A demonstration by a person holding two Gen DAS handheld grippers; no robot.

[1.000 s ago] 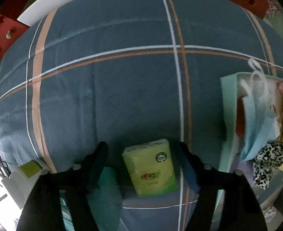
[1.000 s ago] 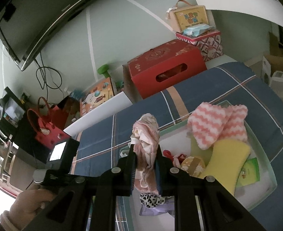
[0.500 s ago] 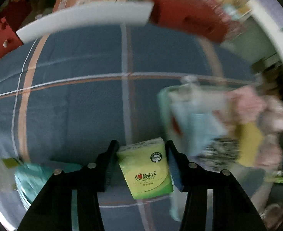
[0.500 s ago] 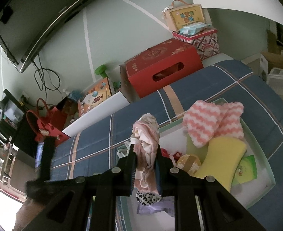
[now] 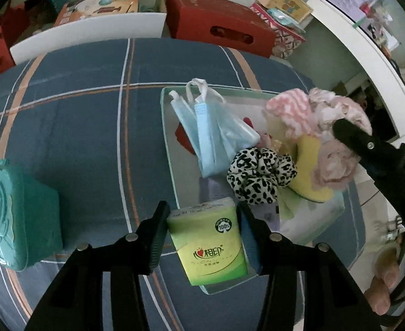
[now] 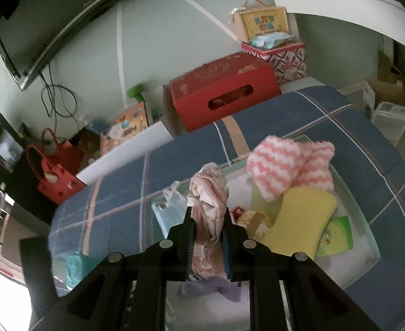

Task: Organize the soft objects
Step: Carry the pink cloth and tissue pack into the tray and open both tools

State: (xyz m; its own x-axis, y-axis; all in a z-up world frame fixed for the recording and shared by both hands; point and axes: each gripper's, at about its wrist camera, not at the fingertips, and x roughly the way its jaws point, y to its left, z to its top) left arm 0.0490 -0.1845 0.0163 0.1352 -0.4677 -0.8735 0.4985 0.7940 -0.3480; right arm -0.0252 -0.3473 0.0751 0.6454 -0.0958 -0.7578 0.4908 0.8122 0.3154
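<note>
Green tissue pack (image 5: 212,244) is pinched between the jaws of the left gripper (image 5: 202,237), which have just been closing on it, and it hangs over the near corner of the tray (image 5: 167,138), presumably so it can drop in with the other soft stuff. Bed (image 5: 72,127) under it all is blue plaid. Right gripper (image 6: 208,241) has its jaws squeezed nearly together on a pink cloth (image 6: 209,193), held up above the tray, maybe to keep it out of the way. Already in there: masks (image 5: 210,127), a leopard scrunchie (image 5: 260,175), a yellow sponge (image 6: 298,220) and a striped pink towel (image 6: 287,165). Teal box (image 5: 15,215) sits on the bed well apart from the tray; hard to tell what it is from here.
</note>
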